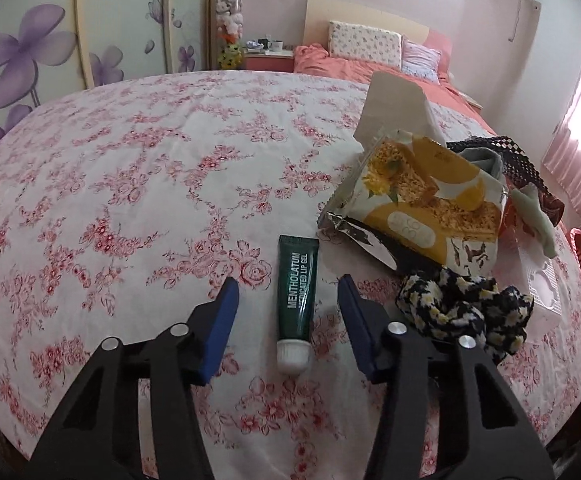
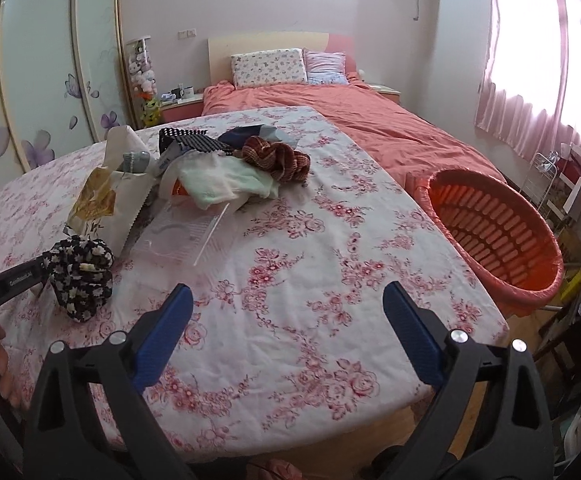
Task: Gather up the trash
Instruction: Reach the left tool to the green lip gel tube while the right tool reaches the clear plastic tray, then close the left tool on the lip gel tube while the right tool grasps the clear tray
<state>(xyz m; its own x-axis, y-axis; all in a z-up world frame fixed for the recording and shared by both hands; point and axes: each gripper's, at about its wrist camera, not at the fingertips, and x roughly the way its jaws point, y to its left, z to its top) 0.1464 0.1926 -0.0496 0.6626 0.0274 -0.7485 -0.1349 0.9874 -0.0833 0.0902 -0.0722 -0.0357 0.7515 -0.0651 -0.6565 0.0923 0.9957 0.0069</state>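
Two grippers over a flowered bench [image 2: 290, 320], with trash heaped along one side.

Much of the cloth lies bare: a wide stretch left of the lip gel tube [image 1: 296, 300], and the near right corner beside the orange basket [image 2: 498, 232], which sits just off the bench edge. The left gripper [image 1: 288, 292] has its jaws partly open on either side of the tube, pads not touching it. The right gripper [image 2: 288, 304] has its jaws wide open over bare cloth, holding nothing. A snack wrapper [image 1: 414, 200], a clear plastic tray [image 2: 178, 236] and a flowered scrunchie [image 1: 462, 308] lie together with some cloths.
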